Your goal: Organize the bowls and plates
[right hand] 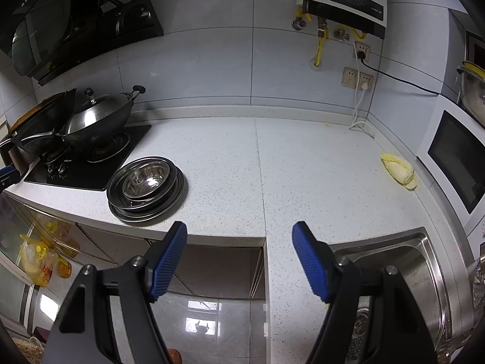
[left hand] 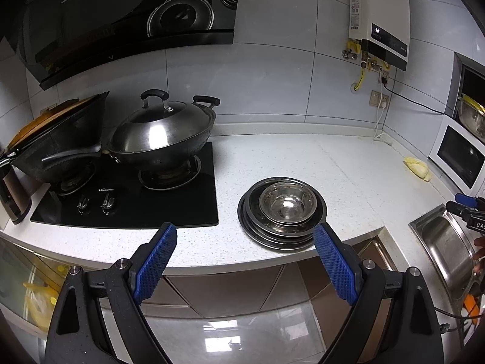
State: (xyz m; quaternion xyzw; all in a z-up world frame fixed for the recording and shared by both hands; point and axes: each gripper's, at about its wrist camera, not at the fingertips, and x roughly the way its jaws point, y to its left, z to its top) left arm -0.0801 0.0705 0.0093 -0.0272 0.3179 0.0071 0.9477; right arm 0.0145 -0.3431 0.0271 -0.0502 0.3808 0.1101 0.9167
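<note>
Left wrist view shows the left gripper [left hand: 245, 239] spread wide and empty, held back over the front edge of the countertop [left hand: 303, 157] just short of the stack of steel plates [left hand: 283, 236], which has a bowl [left hand: 287, 202] nested on top and sits near the counter's front edge beside the stove [left hand: 136, 200]. The right gripper [right hand: 239, 242] is likewise spread and holds nothing, hanging over bare counter between the stack [right hand: 147, 203] and the sink [right hand: 409, 261]. Nesting smaller into larger keeps the pile compact and stable, and the task looks close to done.
</note>
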